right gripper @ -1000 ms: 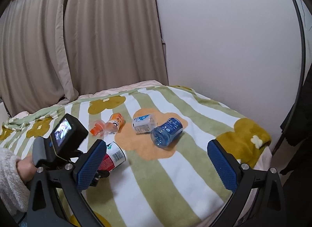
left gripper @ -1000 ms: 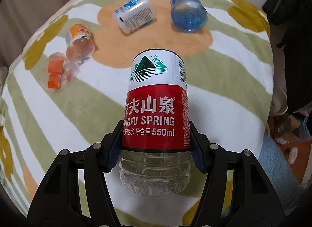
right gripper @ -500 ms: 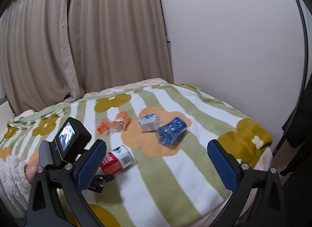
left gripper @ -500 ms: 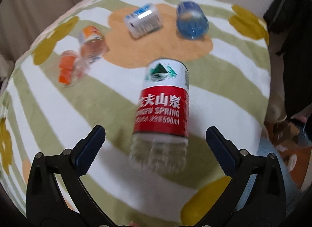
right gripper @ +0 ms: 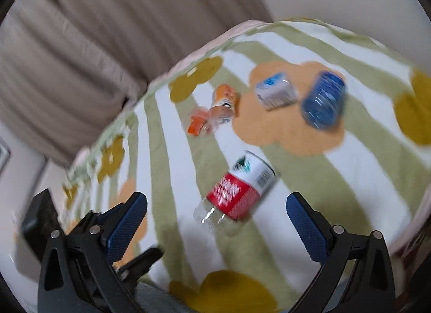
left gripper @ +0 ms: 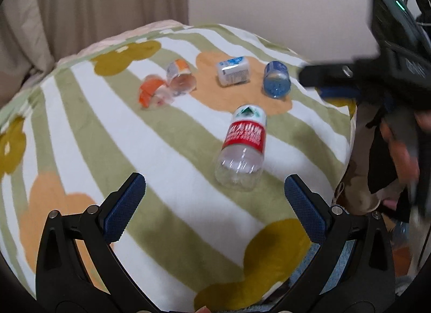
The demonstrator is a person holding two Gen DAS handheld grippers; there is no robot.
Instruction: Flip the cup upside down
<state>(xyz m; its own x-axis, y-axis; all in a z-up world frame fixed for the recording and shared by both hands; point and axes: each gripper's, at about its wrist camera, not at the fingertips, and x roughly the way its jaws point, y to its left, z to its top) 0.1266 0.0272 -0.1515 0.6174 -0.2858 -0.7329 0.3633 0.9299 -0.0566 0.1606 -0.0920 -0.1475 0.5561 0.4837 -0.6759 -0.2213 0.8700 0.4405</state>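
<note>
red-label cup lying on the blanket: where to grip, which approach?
Grip the red-label cup across its labelled middle, coming from above with fingers straddling its width. It lies on its side on the blanket, clear end nearest; the label band looks straight-walled, and both sides are free. Both grippers are open.

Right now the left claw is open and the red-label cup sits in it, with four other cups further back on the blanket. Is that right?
Not quite. The left claw is open, but the red-label cup lies on its side on the blanket, beyond the fingers and apart from them, as the left wrist view shows. The four other cups are indeed further back.
</note>
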